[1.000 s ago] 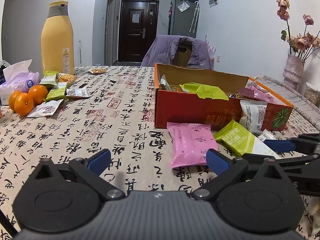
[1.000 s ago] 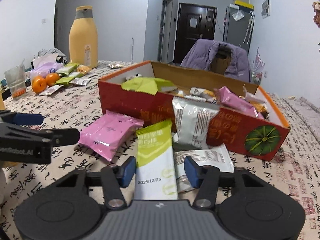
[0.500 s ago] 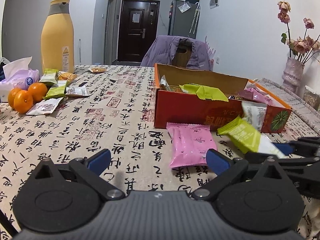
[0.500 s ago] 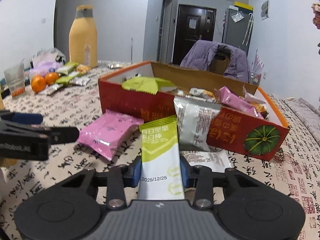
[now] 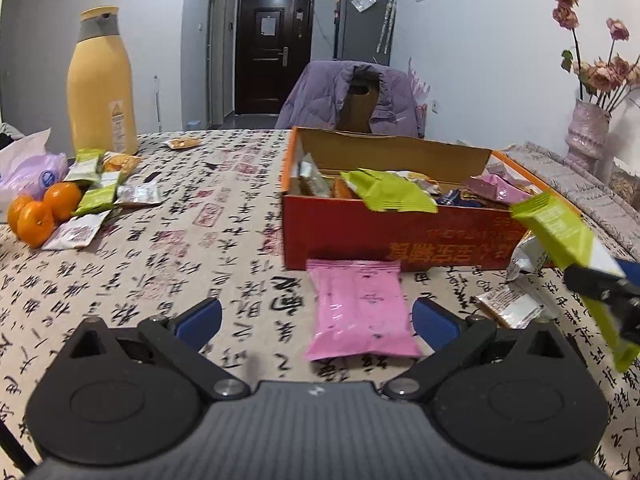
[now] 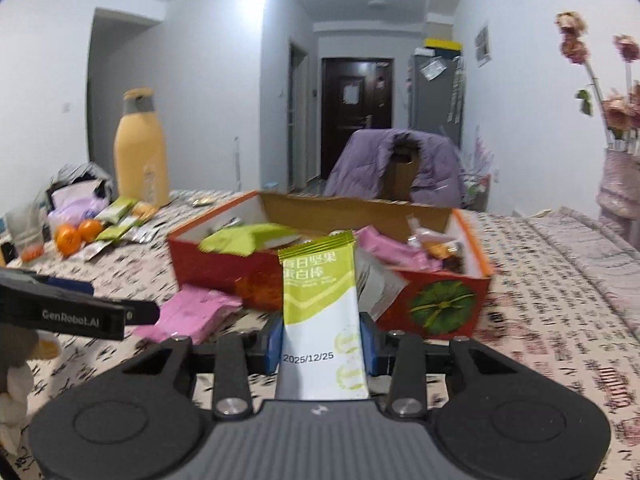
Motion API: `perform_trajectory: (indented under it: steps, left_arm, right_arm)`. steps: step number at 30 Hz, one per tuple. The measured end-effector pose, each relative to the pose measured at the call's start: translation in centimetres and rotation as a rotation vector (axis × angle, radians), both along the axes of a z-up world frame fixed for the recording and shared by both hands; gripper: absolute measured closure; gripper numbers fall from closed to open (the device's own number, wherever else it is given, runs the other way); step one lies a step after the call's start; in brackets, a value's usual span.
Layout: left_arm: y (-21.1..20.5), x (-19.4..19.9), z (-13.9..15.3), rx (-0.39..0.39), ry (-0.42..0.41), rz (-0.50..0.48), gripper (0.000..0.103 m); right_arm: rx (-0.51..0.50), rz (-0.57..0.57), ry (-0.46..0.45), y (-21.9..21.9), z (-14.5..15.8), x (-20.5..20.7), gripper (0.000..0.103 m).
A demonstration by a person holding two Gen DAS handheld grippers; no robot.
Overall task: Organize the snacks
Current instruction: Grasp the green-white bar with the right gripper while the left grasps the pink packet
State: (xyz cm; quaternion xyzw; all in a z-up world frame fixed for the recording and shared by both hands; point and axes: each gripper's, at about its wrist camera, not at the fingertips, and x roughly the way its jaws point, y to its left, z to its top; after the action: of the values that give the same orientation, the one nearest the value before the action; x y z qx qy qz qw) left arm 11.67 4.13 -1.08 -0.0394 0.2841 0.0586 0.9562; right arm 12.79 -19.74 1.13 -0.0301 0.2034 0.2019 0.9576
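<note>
Just ahead, orange box point(image 6: 436, 304) rim, bare tablecloth point(image 5: 160, 264) leftward

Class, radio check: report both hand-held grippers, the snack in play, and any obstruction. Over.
Right hand-held gripper shut on green-and-white snack bar, lifted off table. Left hand-held gripper open, empty, pink packet lying ahead. Orange box ahead, nothing blocking.

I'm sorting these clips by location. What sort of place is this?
Most likely a home, a flat's living or dining area: a cloth-covered table with a snack box, a fridge by the door, and a jacket over a chair.
</note>
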Motion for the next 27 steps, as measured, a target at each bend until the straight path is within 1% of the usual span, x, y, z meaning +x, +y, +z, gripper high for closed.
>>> perform_trajectory:
  steps: [4, 11, 17, 21, 23, 24, 25, 26, 27]
  left_arm:
    - [-1.3, 1.3, -0.2, 0.018, 0.029, -0.005, 0.000]
    - [-2.3, 3.2, -1.2, 0.022, 0.084, 0.017, 0.000]
    - [-2.2, 4.7, -2.1, 0.009, 0.133, 0.056, 0.000]
    - [-2.3, 5.4, -2.4, 0.014, 0.143, 0.068, 0.001]
    - [-2.3, 5.6, -2.5, 0.011, 0.147, 0.075, 0.005]
    - [-2.3, 5.7, -2.5, 0.007, 0.153, 0.075, 0.013]
    - [-2.3, 5.8, -2.6, 0.001, 0.158, 0.073, 0.017]
    - [-2.4, 5.9, -2.6, 0.010, 0.155, 0.076, 0.019]
    - [-2.5, 5.9, -2.6, 0.016, 0.154, 0.075, 0.025]
  right_arm:
    - [0.024, -0.066, 0.001, -2.5, -0.1, 0.6, 0.066]
    - [0.057, -0.156, 0.019, -6.3, -0.8, 1.6, 0.065]
    - [0.073, -0.182, 0.040, -7.8, -1.5, 2.0, 0.065]
    - [0.082, -0.175, 0.048, -8.0, -1.8, 2.3, 0.065]
    - [0.084, -0.169, 0.052, -7.9, -1.9, 2.3, 0.065]
    - [0.084, -0.167, 0.054, -7.8, -2.0, 2.3, 0.065]
    - [0.085, -0.164, 0.055, -7.8, -2.0, 2.3, 0.065]
    - [0.086, -0.162, 0.055, -7.7, -2.1, 2.2, 0.065]
    - [0.089, -0.159, 0.057, -7.7, -2.1, 2.2, 0.065]
